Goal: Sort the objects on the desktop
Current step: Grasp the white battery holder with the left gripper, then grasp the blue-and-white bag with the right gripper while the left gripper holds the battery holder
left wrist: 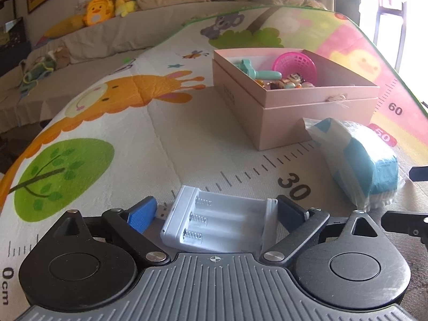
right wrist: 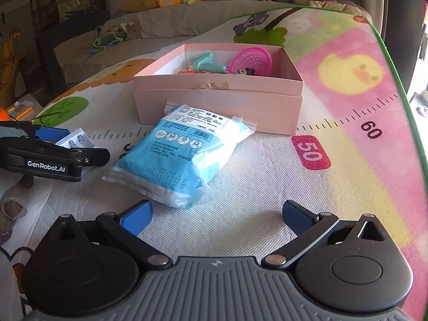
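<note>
A white battery charger (left wrist: 216, 222) with empty spring slots lies on the play mat between the fingers of my left gripper (left wrist: 218, 214). The jaws stand wide around it; the right finger is at its edge, the left finger a little apart. The charger also shows in the right wrist view (right wrist: 76, 139), with the left gripper (right wrist: 61, 144) around it. A blue and white plastic packet (right wrist: 179, 155) lies in front of the pink box (right wrist: 219, 107). My right gripper (right wrist: 216, 216) is open and empty, just short of the packet.
The pink box (left wrist: 299, 107) holds a pink toy basket (left wrist: 297, 65), a teal toy (left wrist: 256, 71) and small figures. The packet (left wrist: 358, 160) lies right of the charger. The mat's green edge (right wrist: 396, 80) runs along the right. A sofa with plush toys (left wrist: 99, 10) stands behind.
</note>
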Motion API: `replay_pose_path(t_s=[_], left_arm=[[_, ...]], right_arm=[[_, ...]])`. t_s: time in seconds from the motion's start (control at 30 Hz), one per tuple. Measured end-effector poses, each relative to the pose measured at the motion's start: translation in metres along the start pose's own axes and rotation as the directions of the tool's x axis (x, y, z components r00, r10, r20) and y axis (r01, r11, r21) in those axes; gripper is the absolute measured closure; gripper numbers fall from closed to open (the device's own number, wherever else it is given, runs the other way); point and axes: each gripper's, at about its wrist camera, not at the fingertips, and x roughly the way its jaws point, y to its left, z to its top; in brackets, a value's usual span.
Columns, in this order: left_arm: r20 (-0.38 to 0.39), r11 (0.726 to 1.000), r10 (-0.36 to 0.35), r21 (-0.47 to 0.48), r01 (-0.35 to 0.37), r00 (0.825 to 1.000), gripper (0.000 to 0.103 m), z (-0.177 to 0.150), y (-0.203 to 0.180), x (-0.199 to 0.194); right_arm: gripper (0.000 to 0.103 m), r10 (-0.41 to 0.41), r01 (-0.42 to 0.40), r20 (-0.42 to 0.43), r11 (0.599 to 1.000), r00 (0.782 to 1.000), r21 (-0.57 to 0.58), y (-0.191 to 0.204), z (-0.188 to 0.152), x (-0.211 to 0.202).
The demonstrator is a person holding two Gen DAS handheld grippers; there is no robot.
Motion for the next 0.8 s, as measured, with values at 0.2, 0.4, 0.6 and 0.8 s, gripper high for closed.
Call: replay_pose_path(t_s=[0.2,0.4,0.6,0.8], left_arm=[[0.007,0.998,-0.03,0.053,0.03,1.0,0.005,-0.02,-0.007,-0.026],[0.0,0.995,-0.064,0.081,0.064,0.998,0.003,-0.033,-0.011,-0.041],[-0.018,0.995,-0.08,0.056,0.081,0.997,0.001,-0.031,-0.006,-0.037],[-0.013,0.993,-0.077,0.089,0.078,0.997,0.005,-0.032,-0.013,-0.045]], right_arm=[[0.0,0.094,-0.097,0.04,0.993,0.995,0.065,-0.001,0.033,-0.024],[0.0,0.05,-0.038,-0.071,0.986,0.996,0.162,-0.004,0.067,0.021],[0.03,0.061,-0.04,-0.133,0.988,0.989,0.152,0.004,0.065,0.045],[0.049,0.086,-0.07,-0.163,0.992,0.983,0.101,-0.002,0.056,0.017]])
